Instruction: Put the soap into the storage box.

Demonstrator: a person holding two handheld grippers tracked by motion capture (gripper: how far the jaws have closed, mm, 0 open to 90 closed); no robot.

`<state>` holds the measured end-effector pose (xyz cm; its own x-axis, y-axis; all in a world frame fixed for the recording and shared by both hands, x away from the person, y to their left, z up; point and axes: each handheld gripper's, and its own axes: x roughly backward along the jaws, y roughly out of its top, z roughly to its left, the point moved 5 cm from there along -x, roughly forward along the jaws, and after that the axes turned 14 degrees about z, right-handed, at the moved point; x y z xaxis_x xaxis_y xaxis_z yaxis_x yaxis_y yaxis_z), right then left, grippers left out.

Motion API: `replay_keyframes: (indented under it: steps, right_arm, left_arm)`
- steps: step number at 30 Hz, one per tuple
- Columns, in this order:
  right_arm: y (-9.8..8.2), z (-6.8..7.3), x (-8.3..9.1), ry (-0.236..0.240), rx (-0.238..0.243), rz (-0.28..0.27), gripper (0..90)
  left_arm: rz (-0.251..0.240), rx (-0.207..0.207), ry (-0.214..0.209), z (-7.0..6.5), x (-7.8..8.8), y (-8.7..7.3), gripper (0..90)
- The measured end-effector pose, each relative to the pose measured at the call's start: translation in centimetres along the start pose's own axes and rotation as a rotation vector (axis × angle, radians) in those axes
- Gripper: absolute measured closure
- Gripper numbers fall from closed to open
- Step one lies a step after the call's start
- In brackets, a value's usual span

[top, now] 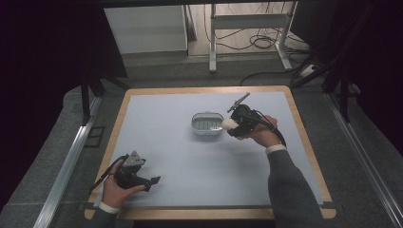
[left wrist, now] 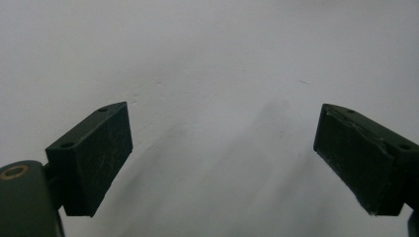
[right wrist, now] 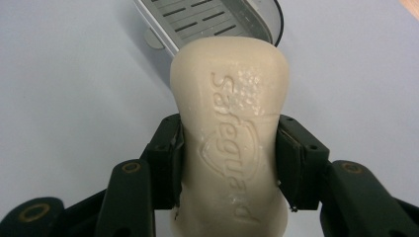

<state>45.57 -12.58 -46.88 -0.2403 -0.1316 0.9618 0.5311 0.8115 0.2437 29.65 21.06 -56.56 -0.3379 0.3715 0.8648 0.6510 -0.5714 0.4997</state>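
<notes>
Here the right gripper pinches a cream soap bar at its waist — 2 pads pressed against its sides — right of centre in the high view, just beside the grey soap dish. Lower left, the left gripper rests spread wide on the desk.

Two handheld black tools. Left tool, at 7 o'clock in the high view: grey three-cornered plate on top, thin black cable trailing. Flat rectangular black pads, scuffed, screw holes along top edges, brass pivot bushings. Right tool: matching pads, brass bushings, black cable. Grey knit sleeves, white cuffs.
</notes>
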Motion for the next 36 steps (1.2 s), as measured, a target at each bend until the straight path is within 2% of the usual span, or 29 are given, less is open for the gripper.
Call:
replay_keyframes:
  steps: [7,13,25,26,30,36]
  right_arm:
    - [1.2,-0.1,-0.4,-0.012,0.024,0.008,49.4]
    - [2.0,0.0,-0.8,0.005,0.029,0.001,49.4]
    - [3.4,0.1,-1.3,0.004,0.055,0.004,49.4]
    - [3.8,0.1,-1.4,-0.001,0.071,0.003,49.4]
    - [4.3,0.1,-1.5,-0.009,0.063,0.005,49.4]
    - [5.4,0.3,-1.6,-0.017,0.091,0.018,49.4]
  left_arm:
    - [0.000,-0.003,-0.002,0.0,0.0,0.0,8.4]
    - [-0.001,-0.002,-0.003,0.0,0.0,0.0,8.4]
    - [0.002,-0.004,-0.002,0.0,-0.1,0.0,8.4]
    - [0.002,-0.004,-0.002,0.0,-0.1,0.0,8.4]
    - [0.002,-0.005,-0.002,0.1,0.1,0.0,8.4]
    - [-0.004,-0.004,-0.003,0.1,0.2,0.0,8.4]
